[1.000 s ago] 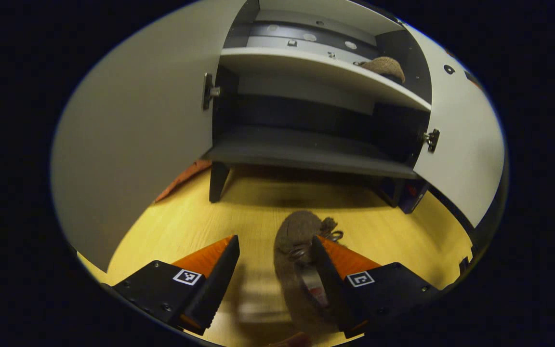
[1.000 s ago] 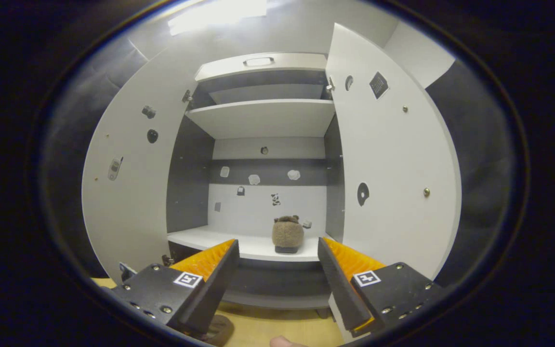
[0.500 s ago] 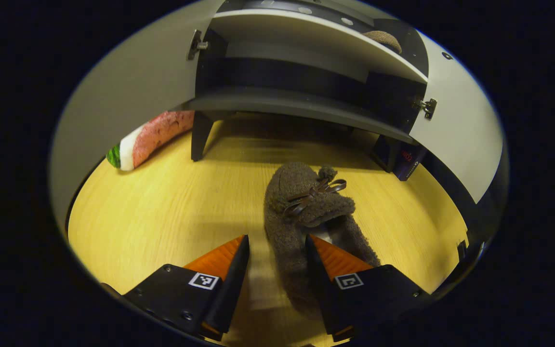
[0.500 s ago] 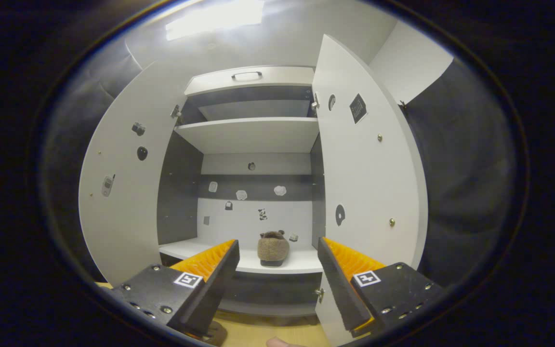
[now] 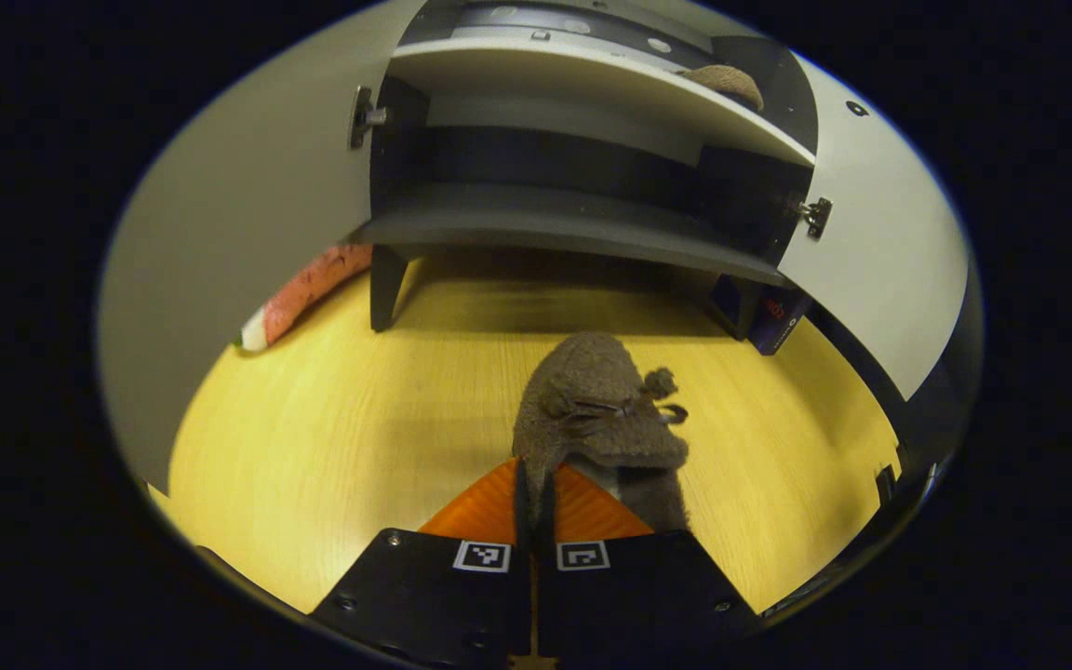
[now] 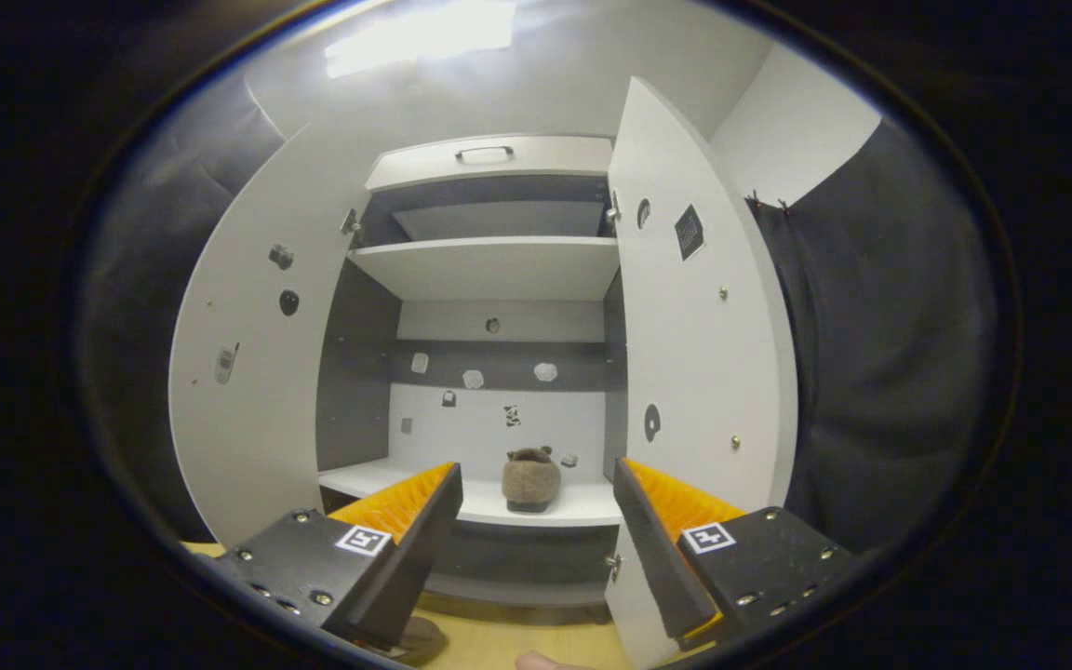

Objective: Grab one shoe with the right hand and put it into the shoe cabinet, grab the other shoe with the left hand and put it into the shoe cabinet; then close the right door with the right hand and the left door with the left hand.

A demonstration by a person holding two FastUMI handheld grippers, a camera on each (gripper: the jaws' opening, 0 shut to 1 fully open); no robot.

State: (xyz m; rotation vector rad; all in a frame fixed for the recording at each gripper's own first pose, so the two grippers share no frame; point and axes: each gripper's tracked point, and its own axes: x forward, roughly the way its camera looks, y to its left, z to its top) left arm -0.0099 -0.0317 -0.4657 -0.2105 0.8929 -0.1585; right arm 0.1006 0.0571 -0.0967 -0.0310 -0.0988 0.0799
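Note:
A brown fuzzy slipper [image 5: 596, 409] with a small bow lies on the wooden floor [image 5: 341, 437] in front of the white shoe cabinet [image 5: 555, 219], toe toward it. My left gripper [image 5: 533, 484] is shut on the slipper's near left rim. The matching slipper [image 6: 529, 482] stands on the cabinet's lower shelf [image 6: 582, 507], also seen as the slipper [image 5: 727, 82] at the shelf's right end. Both doors stand wide: left door [image 6: 247, 391] and right door [image 6: 694, 354]. My right gripper [image 6: 536, 470] hangs open in front of the cabinet, holding nothing.
A watermelon-slice cushion [image 5: 299, 293] lies on the floor by the cabinet's left leg [image 5: 387, 288]. A dark box [image 5: 773, 321] sits under the right corner. The opened doors [image 5: 880, 251] flank the way in. A fingertip [image 6: 536, 661] shows at the bottom edge.
My left gripper has gone from open around the slipper's side to shut on its rim. The right gripper has drawn back slightly from the cabinet and stays open.

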